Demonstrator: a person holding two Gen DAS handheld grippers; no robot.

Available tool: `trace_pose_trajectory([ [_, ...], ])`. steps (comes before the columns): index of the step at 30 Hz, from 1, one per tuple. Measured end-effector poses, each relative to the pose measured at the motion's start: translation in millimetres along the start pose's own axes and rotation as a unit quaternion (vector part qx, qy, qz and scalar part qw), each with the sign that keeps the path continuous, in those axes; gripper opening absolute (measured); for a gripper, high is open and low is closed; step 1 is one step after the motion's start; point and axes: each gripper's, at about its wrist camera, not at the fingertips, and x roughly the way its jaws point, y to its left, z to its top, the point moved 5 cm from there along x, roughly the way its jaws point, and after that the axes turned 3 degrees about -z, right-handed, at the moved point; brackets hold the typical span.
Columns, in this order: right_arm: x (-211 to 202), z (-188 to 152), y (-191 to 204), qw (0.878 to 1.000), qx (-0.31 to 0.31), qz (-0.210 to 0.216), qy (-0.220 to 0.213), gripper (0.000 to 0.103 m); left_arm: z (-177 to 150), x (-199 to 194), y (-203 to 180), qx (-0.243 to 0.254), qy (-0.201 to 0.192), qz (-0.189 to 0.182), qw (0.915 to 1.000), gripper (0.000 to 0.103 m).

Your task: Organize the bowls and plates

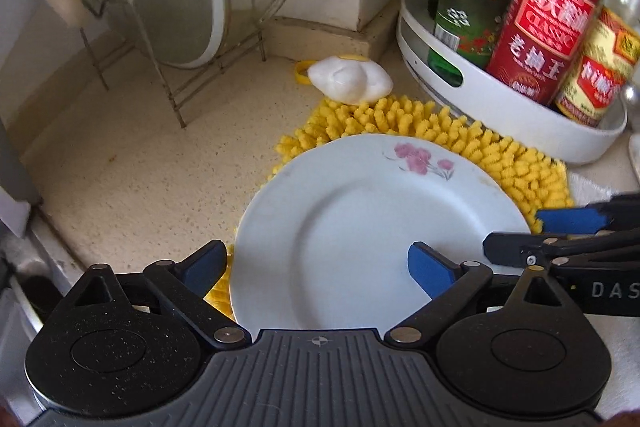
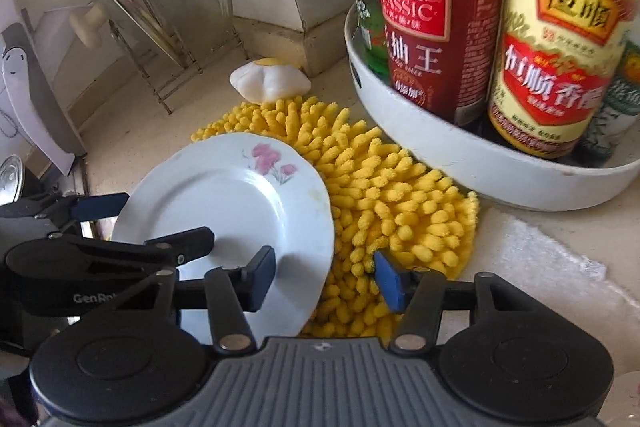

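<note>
Red "CLASSIC" soy sauce bottle (image 2: pixel 424 11) and its neighbours are standing in a white round tray (image 2: pixel 460 155), while the glossy flower-printed plate (image 1: pixel 372 223) is lying on a shaggy yellow mat (image 2: pixel 384 195), both the left gripper (image 1: pixel 320 263) and right gripper (image 2: pixel 326 277) straddling its rim, jaws apart, not clamping.

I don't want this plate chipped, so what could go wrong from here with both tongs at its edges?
1. The plate rests on a soft yellow mat; a pinch on one rim could tip it.
2. The left tongs and right tongs crowd together and could collide.
3. A sideways lift could hit the bottle tray.
</note>
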Motion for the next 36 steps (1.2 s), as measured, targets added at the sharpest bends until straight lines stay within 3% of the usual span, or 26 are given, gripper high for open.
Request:
trace_pose_trajectory([
  [4, 1, -4, 6, 1.0, -0.015, 0.008, -0.007, 0.072, 1, 6, 7, -0.03, 0.003, -0.028, 0.9992, 0.1],
  [10, -3, -7, 5, 1.0, -0.021, 0.019, 0.0, 0.069, -5, 2, 3, -0.016, -0.001, -0.049, 0.9987, 0.098],
  [19, -9, -8, 14, 0.999, -0.021, 0.019, -0.018, 0.065, -7, -7, -1, -0.022, -0.009, -0.041, 0.9989, 0.09],
  [26, -29, -7, 13, 0.999, 0.001, 0.028, -0.036, 0.065, -5, -20, -3, -0.036, -0.014, -0.052, 0.9979, 0.09],
  [36, -55, -15, 3, 0.998, 0.022, 0.021, -0.057, 0.065, -2, -37, -23, -0.013, -0.027, -0.06, 0.9978, 0.091],
])
